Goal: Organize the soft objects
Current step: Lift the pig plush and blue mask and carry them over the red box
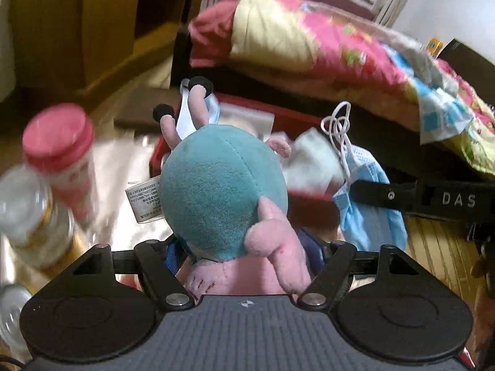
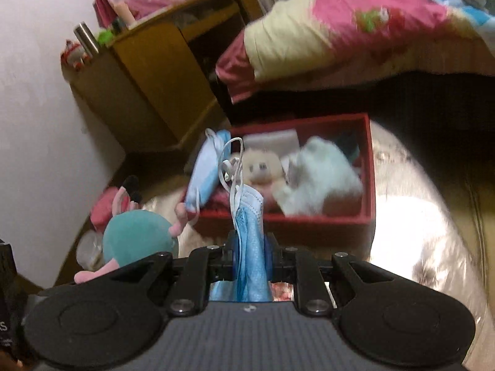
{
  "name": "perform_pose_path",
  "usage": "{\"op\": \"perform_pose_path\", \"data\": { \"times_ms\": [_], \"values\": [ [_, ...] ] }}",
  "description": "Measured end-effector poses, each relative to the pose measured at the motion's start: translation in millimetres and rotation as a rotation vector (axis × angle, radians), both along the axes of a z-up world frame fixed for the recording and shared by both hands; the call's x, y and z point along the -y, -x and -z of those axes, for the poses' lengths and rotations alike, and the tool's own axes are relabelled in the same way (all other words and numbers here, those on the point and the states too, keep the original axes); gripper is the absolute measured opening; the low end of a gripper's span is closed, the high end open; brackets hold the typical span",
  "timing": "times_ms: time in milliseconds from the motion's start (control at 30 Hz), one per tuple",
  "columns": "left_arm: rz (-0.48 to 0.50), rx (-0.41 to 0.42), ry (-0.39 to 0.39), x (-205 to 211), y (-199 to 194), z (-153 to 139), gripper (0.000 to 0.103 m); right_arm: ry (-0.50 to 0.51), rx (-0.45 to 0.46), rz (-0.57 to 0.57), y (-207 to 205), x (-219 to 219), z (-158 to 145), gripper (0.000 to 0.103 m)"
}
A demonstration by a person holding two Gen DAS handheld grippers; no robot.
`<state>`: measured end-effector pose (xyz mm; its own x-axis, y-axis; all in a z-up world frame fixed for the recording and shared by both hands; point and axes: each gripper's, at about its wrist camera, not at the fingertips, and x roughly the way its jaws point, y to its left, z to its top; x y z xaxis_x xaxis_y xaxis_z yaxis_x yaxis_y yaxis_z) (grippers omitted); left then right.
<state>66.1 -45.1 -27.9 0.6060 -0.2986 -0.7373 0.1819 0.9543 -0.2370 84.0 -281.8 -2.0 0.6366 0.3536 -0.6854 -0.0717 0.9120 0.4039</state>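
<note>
Plush toy [image 1: 222,191] pinched in left tongs [image 1: 244,247], spread wide around it, above red box [image 2: 366,167]. Blue face masks [image 2: 247,232] clamped in right tongs [image 2: 252,255], pressed together. Risk: dangling ear loops [image 2: 230,167] possibly snagging box rim; view blurred.

A domestic bedroom is indicated: a bed with a folded floral quilt [image 2: 355,24] is seen ahead of the gripper, a wooden cabinet [image 2: 148,86] stands ahead to the left, and a red box [image 2: 366,167] of soft toys lies just ahead.
</note>
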Motion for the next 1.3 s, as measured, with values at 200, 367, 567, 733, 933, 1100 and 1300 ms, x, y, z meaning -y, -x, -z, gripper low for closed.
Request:
{"op": "perform_pose_path", "data": {
  "times_ms": [200, 367, 567, 733, 933, 1100, 1300],
  "values": [
    [-0.003, 0.052, 0.01, 8, -19, -17, 0.072, -0.01, 0.074, 0.032, -13, 8, -23, 0.0],
    [-0.012, 0.092, 0.018, 9, -37, -29, 0.064, -0.012, 0.126, 0.065, -27, 17, -37, 0.0],
    [-0.02, 0.125, 0.023, 13, -56, -37, 0.061, 0.004, 0.153, 0.112, -40, 28, -44, 0.0],
    [-0.012, 0.136, 0.008, 23, -71, -35, 0.059, 0.023, 0.155, 0.117, -53, 28, -40, 0.0],
    [-0.005, 0.171, 0.015, 28, -83, -45, 0.059, 0.043, 0.197, 0.13, -60, 31, -48, 0.0],
    [-0.008, 0.187, 0.005, 32, -95, -49, 0.059, 0.062, 0.218, 0.137, -70, 31, -51, 0.0],
    [-0.009, 0.194, -0.015, 40, -112, -49, 0.059, 0.078, 0.218, 0.142, -87, 31, -45, 0.0]
  ]
}}
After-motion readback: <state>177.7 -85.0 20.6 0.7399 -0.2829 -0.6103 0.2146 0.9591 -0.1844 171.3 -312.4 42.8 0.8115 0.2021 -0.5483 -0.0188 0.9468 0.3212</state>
